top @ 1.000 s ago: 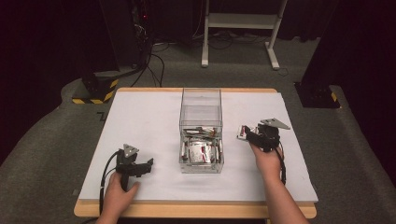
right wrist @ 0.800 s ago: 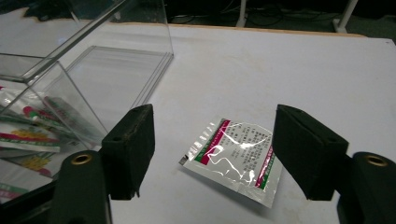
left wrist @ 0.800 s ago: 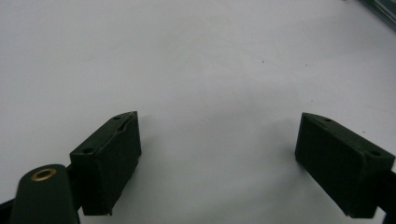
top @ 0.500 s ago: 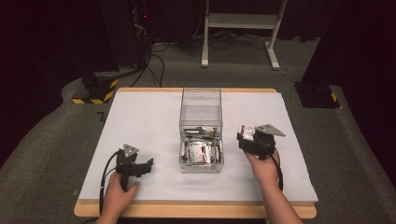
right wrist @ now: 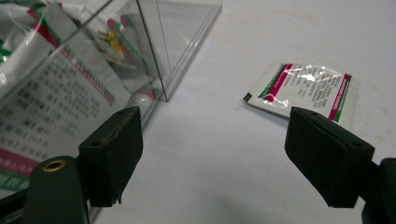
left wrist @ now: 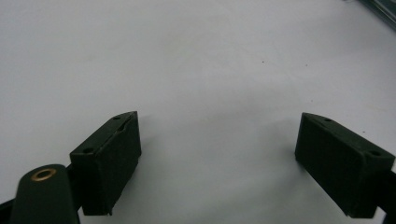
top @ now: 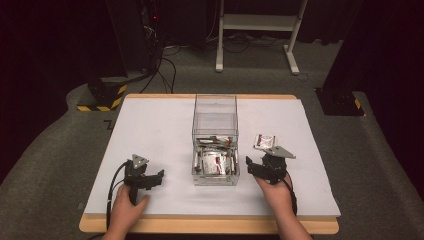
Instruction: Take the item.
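Two tools are down at the near edge of the white worktop (top: 150,125), one in each of your hands. Your left tool (top: 159,174) sits low on the left side, its jaws spread wide over bare white surface, nothing between them. Your left hand (top: 126,209) wraps the grip from below, cable looping beside it. Over on the right, your right tool (top: 248,165) points toward the clear box (top: 215,112), jaws gaping just as wide and holding nothing; your right hand (top: 274,189) is behind it. Through the right gripper view, one jaw stands in front of the box's corner wall, the other in front of the near edge of a loose sachet (right wrist: 306,86). That sachet lies flat on the worktop just beside the box, white with red and green stripes and shiny film. In the middle, the clear box holds a heap of similar sachets (top: 212,161) in its near half. Beyond the worktop, grey carpet and a white stand (top: 257,22).
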### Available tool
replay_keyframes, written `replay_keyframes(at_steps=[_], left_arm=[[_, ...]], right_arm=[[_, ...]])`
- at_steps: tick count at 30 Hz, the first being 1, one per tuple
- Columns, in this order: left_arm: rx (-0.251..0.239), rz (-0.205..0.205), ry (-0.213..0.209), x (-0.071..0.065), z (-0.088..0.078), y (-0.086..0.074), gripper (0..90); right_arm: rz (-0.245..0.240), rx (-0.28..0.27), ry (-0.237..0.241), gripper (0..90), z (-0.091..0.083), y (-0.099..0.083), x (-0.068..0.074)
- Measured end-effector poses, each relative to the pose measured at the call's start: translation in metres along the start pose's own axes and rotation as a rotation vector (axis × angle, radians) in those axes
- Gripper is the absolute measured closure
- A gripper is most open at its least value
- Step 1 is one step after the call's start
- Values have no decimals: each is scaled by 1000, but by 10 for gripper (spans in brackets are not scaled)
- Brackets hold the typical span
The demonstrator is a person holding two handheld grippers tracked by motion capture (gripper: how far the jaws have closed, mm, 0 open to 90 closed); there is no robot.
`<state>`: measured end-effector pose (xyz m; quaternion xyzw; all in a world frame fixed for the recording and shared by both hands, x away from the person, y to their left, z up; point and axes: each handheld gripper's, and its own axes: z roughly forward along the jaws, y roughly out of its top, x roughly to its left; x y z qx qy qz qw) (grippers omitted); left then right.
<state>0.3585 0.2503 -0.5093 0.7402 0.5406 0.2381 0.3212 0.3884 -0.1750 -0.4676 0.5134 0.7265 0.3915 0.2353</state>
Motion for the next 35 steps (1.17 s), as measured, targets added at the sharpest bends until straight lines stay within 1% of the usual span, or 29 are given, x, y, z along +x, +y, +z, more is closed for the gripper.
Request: replay_keyframes(at_steps=[3, 8, 12, 14, 18, 35], left_arm=[[0, 0, 0, 0, 0, 0, 145], [0, 0, 0, 0, 0, 0, 145], [0, 0, 0, 0, 0, 0, 145], [0, 0, 0, 0, 0, 0, 145], [-3, -4, 0, 0, 0, 0, 145], [-3, -3, 0, 0, 0, 0, 145]], right_arm=[[-2, 20, 6, 195, 2, -8, 2], [13, 80, 14, 190, 9, -20, 3], [-6, 128, 3, 174, 17, -27, 6], [-33, 151, -8, 164, 22, -30, 7], [-74, 155, -40, 163, 23, -31, 12], [-73, 156, -41, 158, 23, -31, 12]])
